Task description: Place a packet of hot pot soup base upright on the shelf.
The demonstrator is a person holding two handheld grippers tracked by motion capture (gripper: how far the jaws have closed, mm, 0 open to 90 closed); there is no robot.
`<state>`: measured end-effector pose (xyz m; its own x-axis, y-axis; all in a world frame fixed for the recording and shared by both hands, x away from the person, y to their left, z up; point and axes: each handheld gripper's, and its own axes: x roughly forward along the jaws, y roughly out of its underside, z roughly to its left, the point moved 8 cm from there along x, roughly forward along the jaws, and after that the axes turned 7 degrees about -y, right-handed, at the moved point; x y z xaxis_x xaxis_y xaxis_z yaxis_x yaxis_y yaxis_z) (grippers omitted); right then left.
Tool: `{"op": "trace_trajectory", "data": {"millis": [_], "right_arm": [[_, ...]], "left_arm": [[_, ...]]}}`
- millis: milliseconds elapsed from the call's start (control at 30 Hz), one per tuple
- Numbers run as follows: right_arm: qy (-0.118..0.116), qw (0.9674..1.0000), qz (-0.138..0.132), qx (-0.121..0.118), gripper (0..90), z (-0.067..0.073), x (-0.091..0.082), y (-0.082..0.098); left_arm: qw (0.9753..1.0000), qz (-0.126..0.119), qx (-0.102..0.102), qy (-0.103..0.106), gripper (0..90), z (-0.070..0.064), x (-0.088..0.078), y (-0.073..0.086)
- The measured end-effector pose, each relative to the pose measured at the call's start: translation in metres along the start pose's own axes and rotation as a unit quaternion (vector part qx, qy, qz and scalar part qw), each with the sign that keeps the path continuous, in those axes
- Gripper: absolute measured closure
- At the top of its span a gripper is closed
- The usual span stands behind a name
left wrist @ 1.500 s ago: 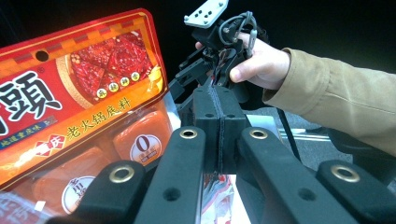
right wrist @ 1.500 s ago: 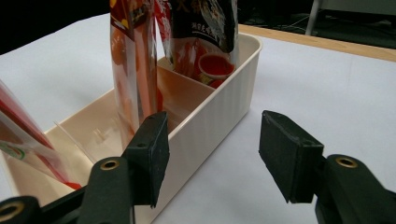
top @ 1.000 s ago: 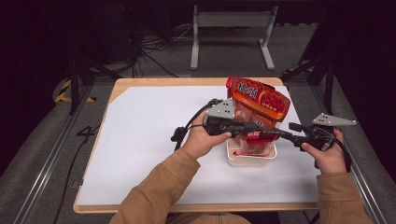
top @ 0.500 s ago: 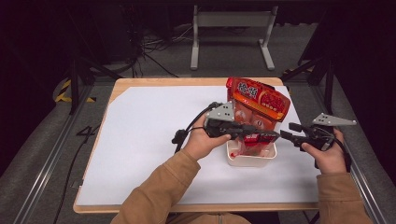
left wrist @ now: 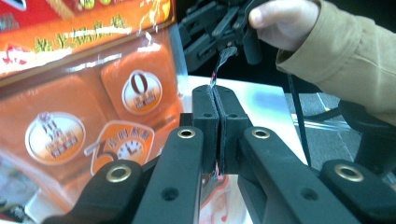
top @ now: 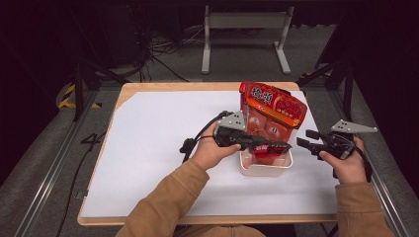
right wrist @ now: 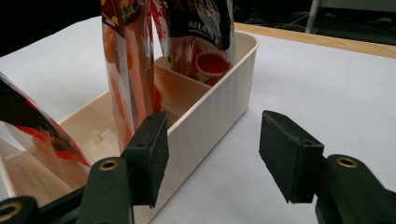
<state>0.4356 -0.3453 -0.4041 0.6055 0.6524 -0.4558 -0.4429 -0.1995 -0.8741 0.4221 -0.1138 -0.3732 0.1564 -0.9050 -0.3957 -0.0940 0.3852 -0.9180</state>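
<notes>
Looks like bagging into the bin (top: 265, 169) – left gripper (top: 276, 146) fingers pinching a packet (top: 264, 150) edge, right gripper (top: 305, 143) fingers wide beside it – next, probably seat the packet and release.

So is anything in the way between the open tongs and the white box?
Nothing visible is. The right tongs are open right beside the cream box, with just bare white table in the gap. The left tongs are shut on the edge of an orange snack packet.
</notes>
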Motion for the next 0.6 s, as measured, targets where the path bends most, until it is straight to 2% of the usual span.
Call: {"op": "trace_trajectory", "data": {"millis": [133,267,400,500,600], "right_arm": [[0.000,1.0000,0.000,0.000,42.5,-0.0001,0.0003,0.0002],[-0.002,1.0000,0.001,0.002,42.2,0.0008,0.0017,0.0001],[-0.004,1.0000,0.001,0.001,42.1,0.0011,0.0021,-0.0001],[-0.004,1.0000,0.000,0.000,42.1,0.0006,0.0028,-0.0006],[-0.006,1.0000,0.001,-0.001,41.9,0.0006,0.0043,-0.0011]], "left_arm": [[0.9999,0.012,0.001,-0.001,87.1,0.0017,0.0000,0.0039],[0.9999,0.006,-0.010,0.001,78.4,0.0022,-0.0004,0.0031],[0.9997,0.002,-0.023,0.001,66.4,0.0014,-0.0001,0.0024],[0.9996,-0.006,-0.025,-0.008,52.4,0.0028,0.0000,0.0015],[0.9994,-0.011,-0.032,-0.012,44.8,0.0034,-0.0025,0.0007]]}}
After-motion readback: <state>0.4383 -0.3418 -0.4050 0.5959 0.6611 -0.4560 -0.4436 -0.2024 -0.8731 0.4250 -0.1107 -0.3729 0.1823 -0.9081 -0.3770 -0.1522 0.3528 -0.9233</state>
